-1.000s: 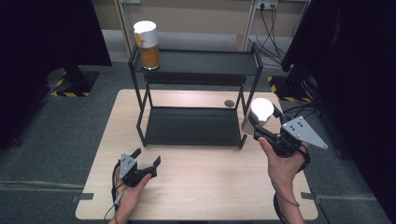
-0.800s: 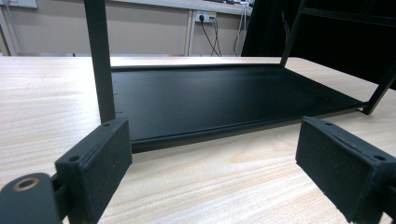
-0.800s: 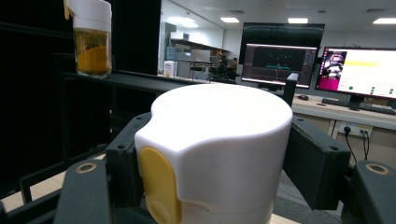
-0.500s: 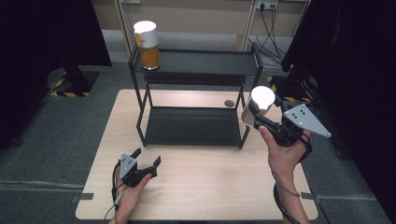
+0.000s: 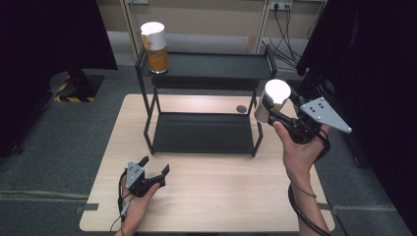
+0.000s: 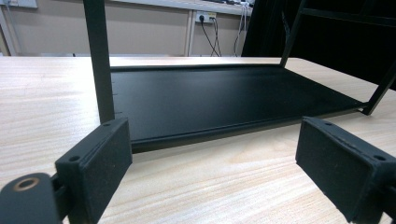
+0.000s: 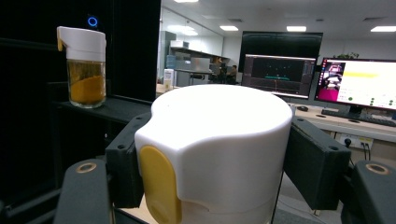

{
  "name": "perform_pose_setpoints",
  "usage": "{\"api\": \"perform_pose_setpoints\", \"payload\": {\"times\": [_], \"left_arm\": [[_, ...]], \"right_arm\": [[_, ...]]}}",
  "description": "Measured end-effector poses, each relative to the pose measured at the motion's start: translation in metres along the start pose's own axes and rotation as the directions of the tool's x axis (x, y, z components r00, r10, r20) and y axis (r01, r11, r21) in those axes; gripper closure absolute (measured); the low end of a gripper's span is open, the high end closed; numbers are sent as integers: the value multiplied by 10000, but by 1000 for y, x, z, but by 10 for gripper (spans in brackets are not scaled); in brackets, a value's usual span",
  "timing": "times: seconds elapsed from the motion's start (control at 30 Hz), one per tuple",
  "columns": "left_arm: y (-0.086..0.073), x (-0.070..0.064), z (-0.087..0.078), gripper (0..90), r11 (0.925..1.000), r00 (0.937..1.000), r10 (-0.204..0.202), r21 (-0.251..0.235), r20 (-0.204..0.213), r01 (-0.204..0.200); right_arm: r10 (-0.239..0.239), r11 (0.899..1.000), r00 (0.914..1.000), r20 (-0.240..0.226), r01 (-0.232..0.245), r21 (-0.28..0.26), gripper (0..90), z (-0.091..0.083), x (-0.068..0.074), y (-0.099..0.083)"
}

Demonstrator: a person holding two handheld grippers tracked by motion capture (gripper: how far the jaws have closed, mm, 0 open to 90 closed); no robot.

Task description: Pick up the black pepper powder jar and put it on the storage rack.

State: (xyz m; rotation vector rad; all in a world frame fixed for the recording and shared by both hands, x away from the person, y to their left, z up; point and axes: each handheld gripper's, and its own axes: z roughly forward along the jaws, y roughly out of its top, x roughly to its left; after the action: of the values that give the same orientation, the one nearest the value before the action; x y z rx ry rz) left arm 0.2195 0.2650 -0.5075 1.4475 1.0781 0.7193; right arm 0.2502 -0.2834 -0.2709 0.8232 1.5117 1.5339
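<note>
My right gripper (image 5: 275, 114) is shut on a jar with a white lid (image 5: 274, 97), held in the air just right of the black two-tier shelf rack (image 5: 206, 73), near its top shelf's height. The lid with a yellow tab (image 7: 212, 144) sits between the black pads (image 7: 314, 158). A second jar of orange-yellow contents (image 5: 154, 46) with a white lid stands on the top shelf's left end and appears at a distance as the far jar (image 7: 85, 67). My left gripper (image 5: 152, 169) rests open on the table near the front, facing the lower shelf (image 6: 224, 100).
A small dark round thing (image 5: 241, 108) lies on the wooden table (image 5: 216, 196) behind the rack's right side. Black curtains flank both sides. Desks with lit monitors (image 7: 359, 81) stand beyond the rack.
My right gripper has lifted the jar up and slightly leftward, toward the rack's top shelf. The left gripper has stayed put.
</note>
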Motion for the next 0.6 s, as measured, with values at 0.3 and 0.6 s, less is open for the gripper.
{"api": "perform_pose_setpoints", "payload": {"times": [0.3, 0.6], "left_arm": [[0, 0, 0, 101, 10000, 10000, -16, 7, 6, 16], [0, 0, 0, 100, 10000, 10000, -19, -6, 0, 19]], "right_arm": [[54, 10000, 10000, -2, -54, -82, 310, 11, -3, 11], [120, 9999, 9999, 27, -119, -122, 310, 20, -4, 20]]}}
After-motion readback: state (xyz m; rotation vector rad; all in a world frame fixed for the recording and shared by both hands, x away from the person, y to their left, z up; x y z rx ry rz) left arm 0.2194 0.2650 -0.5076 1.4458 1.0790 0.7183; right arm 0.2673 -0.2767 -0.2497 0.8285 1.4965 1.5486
